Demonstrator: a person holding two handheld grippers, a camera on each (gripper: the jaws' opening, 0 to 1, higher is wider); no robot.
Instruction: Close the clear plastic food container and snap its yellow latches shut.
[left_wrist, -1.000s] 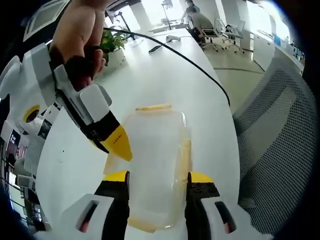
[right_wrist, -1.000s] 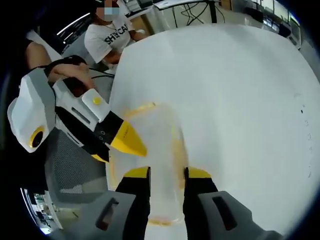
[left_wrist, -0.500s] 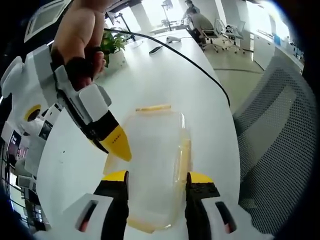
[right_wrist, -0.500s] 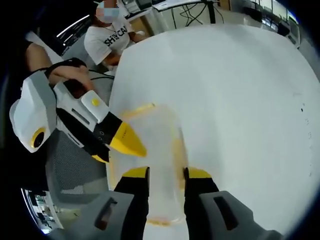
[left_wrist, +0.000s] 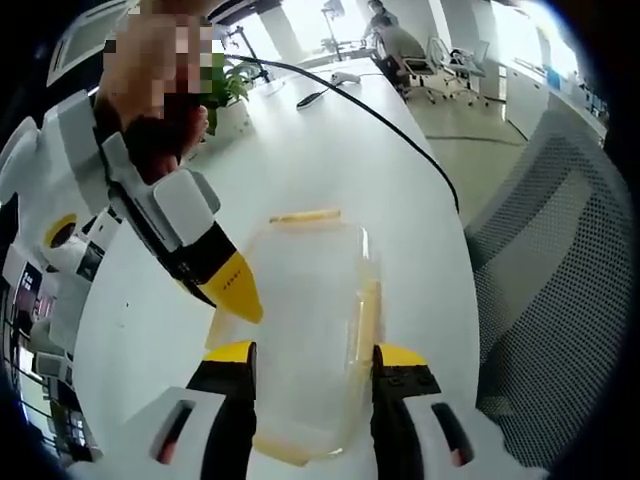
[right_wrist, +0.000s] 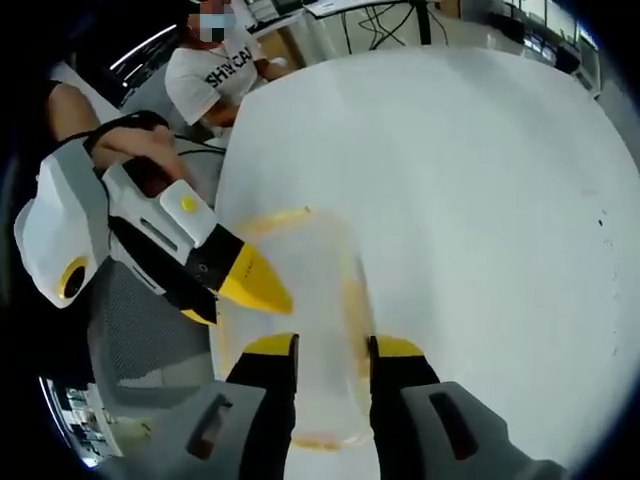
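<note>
The clear container (left_wrist: 305, 330) is lying on the white table (left_wrist: 330, 150) with its lid on, running lengthwise between and beyond your left gripper (left_wrist: 315, 355) jaws, yellow latches (left_wrist: 305, 214) showing along its edges. You are holding those jaws parted astride it; whether they touch it cannot be told. Your right gripper (right_wrist: 322, 348) is straddling the container (right_wrist: 305, 320) likewise, jaws apart. Each gripper's yellow tip is reaching the container's left side in the other's view.
</note>
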